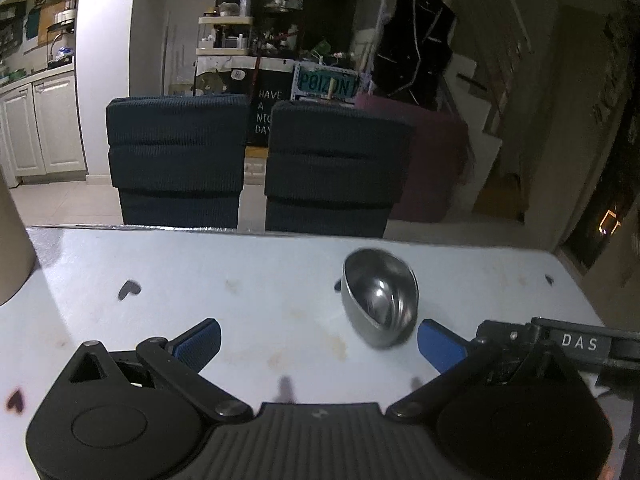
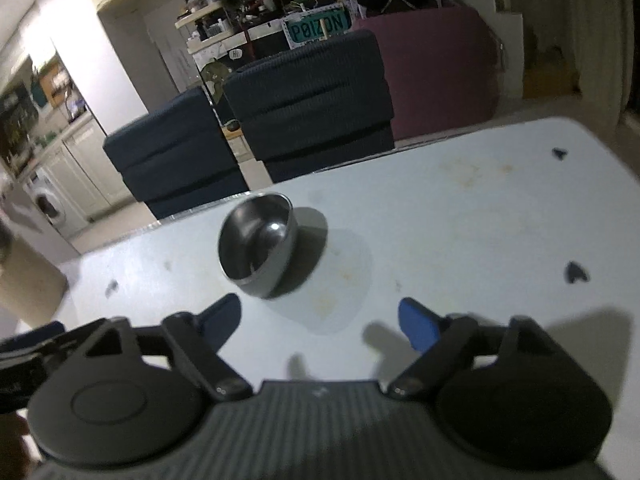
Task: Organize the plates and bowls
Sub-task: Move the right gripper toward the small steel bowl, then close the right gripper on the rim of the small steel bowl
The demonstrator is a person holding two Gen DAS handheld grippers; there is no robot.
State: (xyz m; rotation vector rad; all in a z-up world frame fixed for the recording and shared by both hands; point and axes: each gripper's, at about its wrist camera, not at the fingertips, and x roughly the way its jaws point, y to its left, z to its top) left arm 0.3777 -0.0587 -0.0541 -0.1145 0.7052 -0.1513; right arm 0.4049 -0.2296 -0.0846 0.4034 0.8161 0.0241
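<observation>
On the pale table (image 1: pixel 240 280): one steel bowl (image 1: pixel 380 298), tipped and unheld; left gripper (image 1: pixel 318 340) and right gripper (image 2: pixel 320 320) near it, fingers apart for pickup.

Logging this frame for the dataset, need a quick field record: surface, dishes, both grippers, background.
surface: pale table with faint stains and small dark marks
dishes: one metal bowl, tipped on its side, opening toward the cameras, blurred; no plates in view
left gripper: open, nothing between its blue pads; bowl just ahead, near the right pad
right gripper: open, empty; bowl ahead, nearer the left pad
contact: neither gripper touches the bowl
background: two dark blue chairs behind the far table edge, cluttered shelves beyond
</observation>
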